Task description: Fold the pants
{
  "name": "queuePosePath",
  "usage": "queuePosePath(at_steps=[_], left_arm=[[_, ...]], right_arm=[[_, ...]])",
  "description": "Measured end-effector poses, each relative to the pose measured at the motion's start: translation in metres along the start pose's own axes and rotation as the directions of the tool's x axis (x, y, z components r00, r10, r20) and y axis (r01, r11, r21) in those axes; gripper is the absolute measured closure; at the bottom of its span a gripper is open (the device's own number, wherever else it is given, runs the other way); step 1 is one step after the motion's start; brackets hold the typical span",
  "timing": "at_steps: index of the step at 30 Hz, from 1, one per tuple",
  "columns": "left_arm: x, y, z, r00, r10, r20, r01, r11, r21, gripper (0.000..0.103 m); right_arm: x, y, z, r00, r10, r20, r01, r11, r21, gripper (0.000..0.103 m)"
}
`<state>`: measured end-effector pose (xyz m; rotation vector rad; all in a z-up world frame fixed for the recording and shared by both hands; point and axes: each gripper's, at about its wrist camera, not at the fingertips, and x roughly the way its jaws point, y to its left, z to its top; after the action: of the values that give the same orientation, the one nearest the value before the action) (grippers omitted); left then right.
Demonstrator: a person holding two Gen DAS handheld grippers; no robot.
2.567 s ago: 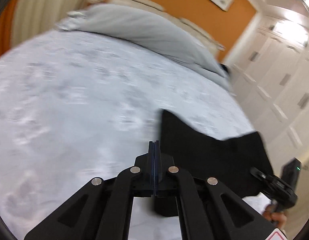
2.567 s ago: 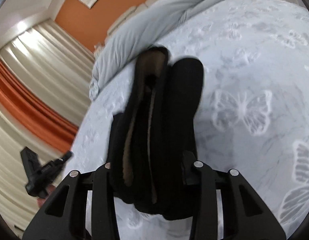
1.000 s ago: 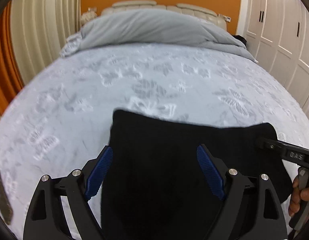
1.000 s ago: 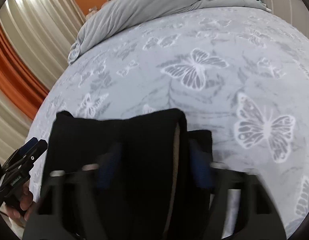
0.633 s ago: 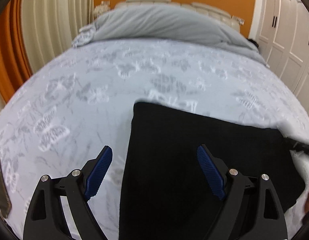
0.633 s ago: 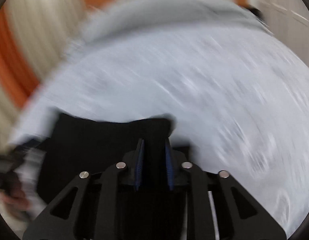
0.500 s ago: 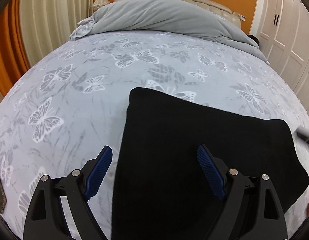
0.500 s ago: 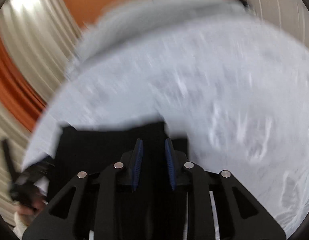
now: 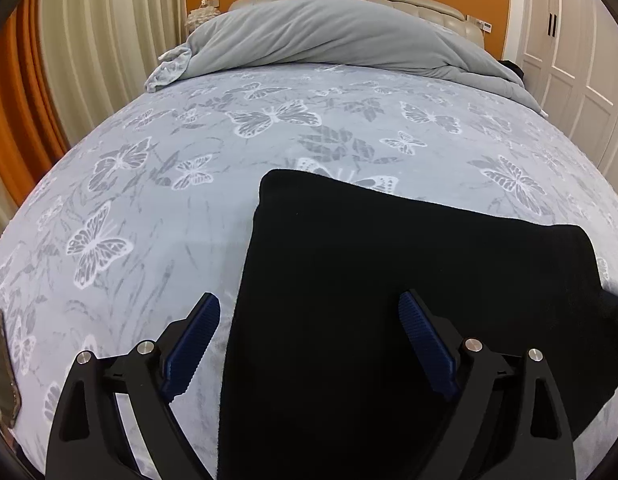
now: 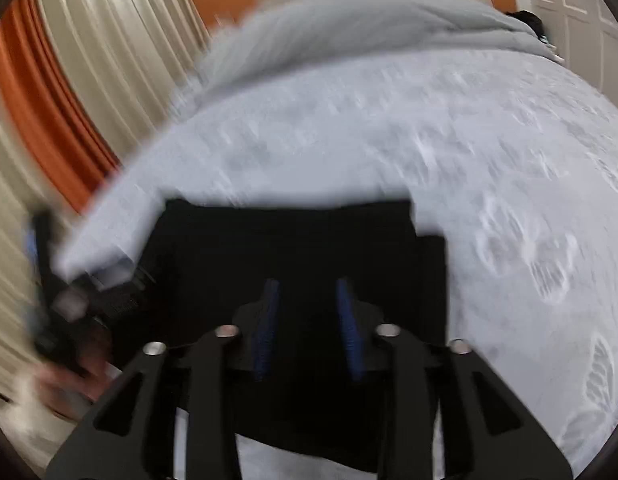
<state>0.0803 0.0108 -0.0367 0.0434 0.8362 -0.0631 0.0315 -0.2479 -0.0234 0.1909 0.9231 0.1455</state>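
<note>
The black pants point(image 9: 409, 300) lie folded into a flat rectangle on the butterfly-print bed cover point(image 9: 149, 200). My left gripper point(image 9: 309, 344) is wide open above their near left part, one blue pad over the cover, the other over the cloth, holding nothing. In the blurred right wrist view the pants point(image 10: 301, 248) lie just ahead, a lower layer sticking out at the right. My right gripper point(image 10: 307, 324) hovers over them with its blue pads a narrow gap apart; whether cloth is between them I cannot tell. The left gripper and hand point(image 10: 69, 312) show blurred at the left.
A grey duvet point(image 9: 329, 36) is bunched at the head of the bed against the orange wall. Curtains point(image 9: 89, 60) hang on the left, white wardrobe doors point(image 9: 581, 52) stand on the right. A small dark device point(image 9: 3, 368) lies at the bed's near left edge.
Both grippers let go of the pants, which now lie flat. My left gripper went from shut to wide open. My right gripper narrowed and is swinging, blurring its view.
</note>
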Motion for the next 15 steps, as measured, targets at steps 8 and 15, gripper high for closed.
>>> queuePosePath(at_steps=[8,15], left_arm=[[-0.008,-0.008,0.0,1.0,0.015,-0.011,-0.014,1.0,0.023,0.014],[-0.028,-0.022,-0.002,0.999,0.034,-0.002,-0.034,0.997,0.064,0.014]], right_arm=[[-0.01,0.004,-0.008,1.0,0.002,0.021,-0.002,1.0,-0.02,0.069],[-0.042,0.003,-0.016,0.997,-0.014,0.075,0.012,1.0,0.02,0.041]])
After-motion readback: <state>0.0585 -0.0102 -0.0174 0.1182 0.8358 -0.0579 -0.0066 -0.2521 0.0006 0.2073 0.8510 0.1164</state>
